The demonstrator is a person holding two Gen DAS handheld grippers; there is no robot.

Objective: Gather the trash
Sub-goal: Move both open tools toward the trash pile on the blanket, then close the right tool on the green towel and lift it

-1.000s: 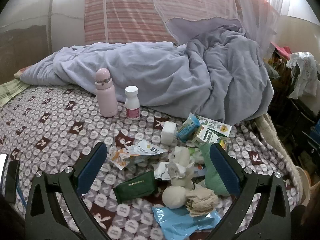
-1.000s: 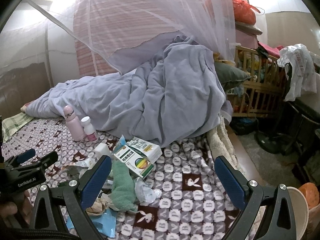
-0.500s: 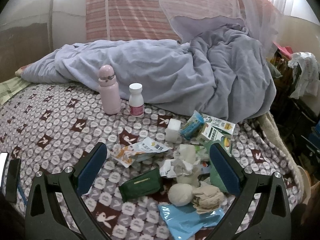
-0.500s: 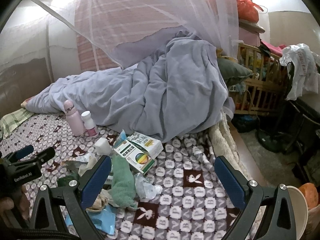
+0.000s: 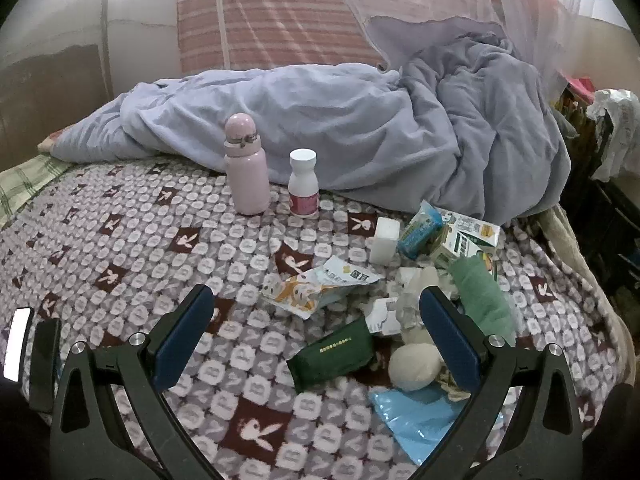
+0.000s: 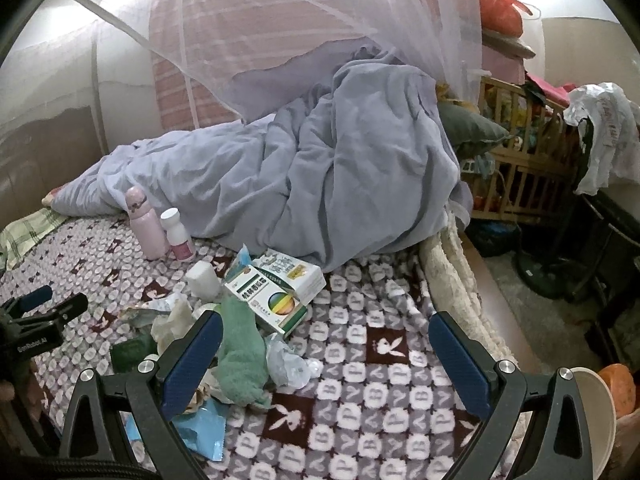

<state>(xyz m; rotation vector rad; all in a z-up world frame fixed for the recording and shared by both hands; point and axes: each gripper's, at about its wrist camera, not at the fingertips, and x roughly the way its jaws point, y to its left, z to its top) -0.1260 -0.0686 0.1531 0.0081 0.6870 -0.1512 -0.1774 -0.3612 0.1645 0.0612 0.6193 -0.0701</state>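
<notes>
On the bed (image 5: 120, 248), far left, stand a pink bottle (image 5: 245, 168) and a white bottle (image 5: 303, 184). The trash pile lies to their right. The left gripper (image 5: 316, 328) hangs over its near edge with jaws wide apart and empty. A green pack (image 5: 334, 354) lies just ahead between them, its long side slanting across the gap. The right gripper (image 6: 326, 360), also wide apart and empty, sits right of the pile, so the left one looks nearer.

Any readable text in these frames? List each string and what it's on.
"GenRobot.AI": left gripper body, seen from the right wrist view.
"P" and "B" letters: repeated on the patterned bedspread.
Medicine box: large Chinese characters, too blurred to read.
Dark green packet: gold print, too small.
Snack wrapper: unreadable.
</notes>
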